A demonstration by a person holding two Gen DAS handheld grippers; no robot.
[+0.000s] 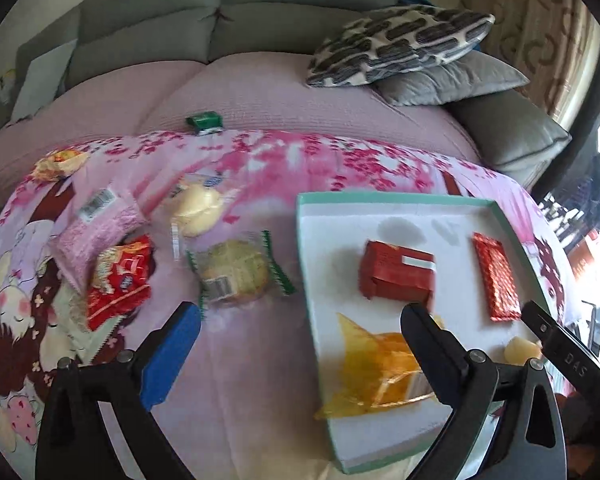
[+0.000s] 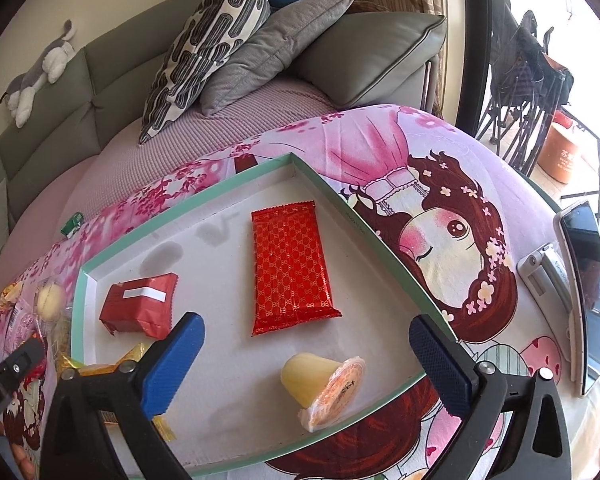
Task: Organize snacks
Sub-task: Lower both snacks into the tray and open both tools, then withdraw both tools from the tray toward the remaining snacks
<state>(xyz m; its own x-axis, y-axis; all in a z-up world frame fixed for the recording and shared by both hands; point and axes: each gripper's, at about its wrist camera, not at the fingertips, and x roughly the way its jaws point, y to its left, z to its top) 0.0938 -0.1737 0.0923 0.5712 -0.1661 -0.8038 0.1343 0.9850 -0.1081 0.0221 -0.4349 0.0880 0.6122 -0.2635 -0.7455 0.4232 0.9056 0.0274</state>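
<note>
1 tray (image 2: 324, 184), 4 snacks inside, 3 cushions

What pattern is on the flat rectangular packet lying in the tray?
The flat red foil packet has a small repeating gold lattice print; clearest in the right wrist view.

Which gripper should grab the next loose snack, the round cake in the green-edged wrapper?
Probably left. The left gripper is open with the round cake just ahead of its fingers, outside the tray. The right gripper, also open, hovers over the tray.
</note>
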